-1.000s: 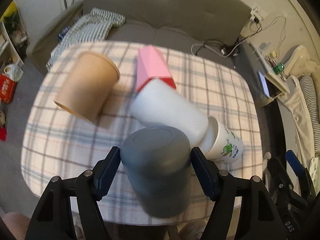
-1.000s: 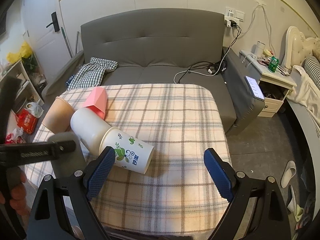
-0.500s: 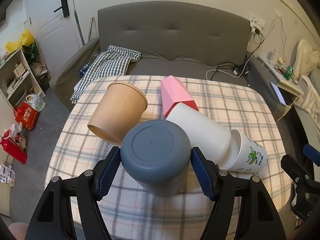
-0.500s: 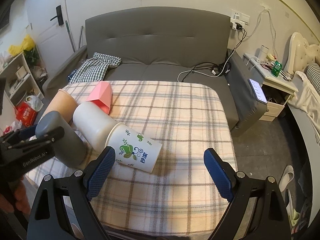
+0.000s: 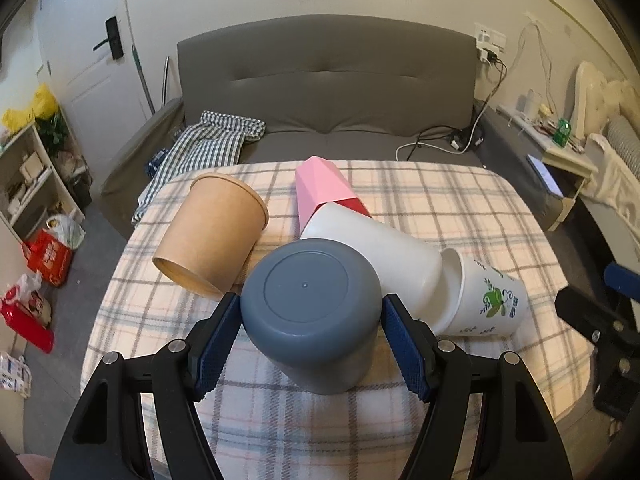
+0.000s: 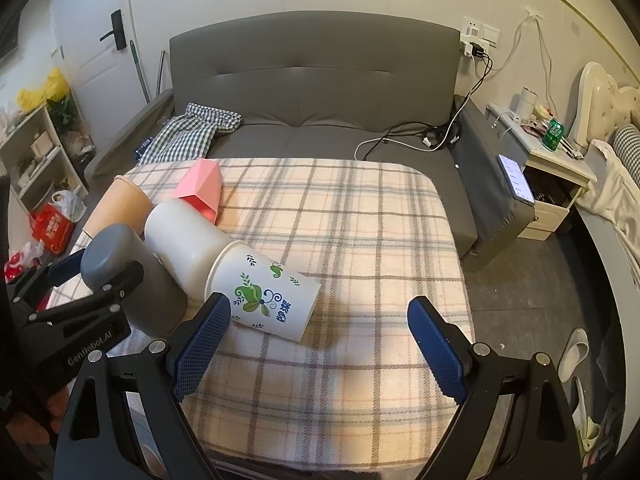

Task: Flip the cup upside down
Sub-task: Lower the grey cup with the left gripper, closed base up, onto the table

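A grey-blue plastic cup (image 5: 312,304) sits between the blue pads of my left gripper (image 5: 310,334), base up and tilted towards the camera, low over the plaid tablecloth (image 5: 440,200). The jaws are shut on its sides. In the right wrist view the same cup (image 6: 128,276) stands at the table's left with the left gripper (image 6: 80,280) around it. My right gripper (image 6: 318,344) is open and empty above the table's near right part.
A brown paper cup (image 5: 212,232), a pink cup (image 5: 324,192), a plain white cup (image 5: 376,252) and a white cup with green print (image 5: 488,300) lie on their sides on the table. A grey sofa (image 5: 328,92) stands behind. A bedside cabinet (image 6: 548,176) is at right.
My left gripper has turned the grey-blue cup from a steep downward view to base-up and brought it down towards the cloth. The right gripper has stayed open and shifted slightly.
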Action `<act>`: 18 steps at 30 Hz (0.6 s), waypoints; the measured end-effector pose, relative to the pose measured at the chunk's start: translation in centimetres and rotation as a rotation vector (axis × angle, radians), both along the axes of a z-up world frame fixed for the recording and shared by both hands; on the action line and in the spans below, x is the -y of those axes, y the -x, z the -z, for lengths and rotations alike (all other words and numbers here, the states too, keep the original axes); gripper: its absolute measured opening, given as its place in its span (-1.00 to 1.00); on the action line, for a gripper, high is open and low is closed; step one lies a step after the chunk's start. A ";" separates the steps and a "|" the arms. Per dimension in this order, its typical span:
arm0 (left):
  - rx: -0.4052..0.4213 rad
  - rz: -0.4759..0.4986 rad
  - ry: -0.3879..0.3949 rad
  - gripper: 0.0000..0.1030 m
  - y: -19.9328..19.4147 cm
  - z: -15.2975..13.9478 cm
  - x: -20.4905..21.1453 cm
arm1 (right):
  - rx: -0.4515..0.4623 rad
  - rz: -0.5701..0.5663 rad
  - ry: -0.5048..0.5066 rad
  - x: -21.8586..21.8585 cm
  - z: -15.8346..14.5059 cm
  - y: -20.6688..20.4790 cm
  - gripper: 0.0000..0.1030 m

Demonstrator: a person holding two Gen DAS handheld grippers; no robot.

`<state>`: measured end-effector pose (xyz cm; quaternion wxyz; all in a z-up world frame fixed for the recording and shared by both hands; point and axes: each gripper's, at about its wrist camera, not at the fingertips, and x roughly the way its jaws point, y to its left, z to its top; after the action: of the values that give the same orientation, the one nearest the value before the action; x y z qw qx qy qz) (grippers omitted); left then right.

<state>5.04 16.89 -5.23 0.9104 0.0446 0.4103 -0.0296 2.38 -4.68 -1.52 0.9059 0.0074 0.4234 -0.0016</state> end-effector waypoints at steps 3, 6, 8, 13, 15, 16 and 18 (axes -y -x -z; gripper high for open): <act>0.015 0.012 -0.010 0.45 0.4 0.0 0.2 | 0.003 -0.004 -0.016 0.1 0.0 0.1 0.76; 0.027 0.034 0.009 0.53 0.8 -0.1 0.3 | 0.014 -0.013 -0.030 0.0 -0.2 0.1 0.76; 0.034 0.037 0.026 0.56 1.0 -0.3 0.2 | 0.023 -0.020 -0.044 0.0 -0.2 0.2 0.76; 0.043 0.039 0.062 0.56 1.7 -1.3 -0.2 | 0.069 -0.034 -0.075 0.1 -0.8 0.8 0.76; 0.061 0.050 0.082 0.56 2.2 -2.0 -0.4 | 0.103 -0.035 -0.089 0.2 -1.2 1.3 0.76; 0.075 0.056 0.091 0.56 2.6 -2.5 -0.5 | 0.125 -0.035 -0.095 0.3 -1.4 1.6 0.76; 0.112 0.064 0.093 0.56 3.3 -3.5 -0.9 | 0.158 -0.040 -0.098 0.3 -1.7 2.0 0.76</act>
<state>1.75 17.78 -1.68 0.9315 0.0172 0.3553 -0.0753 0.41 -5.01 0.18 0.9349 0.0435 0.3503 0.0380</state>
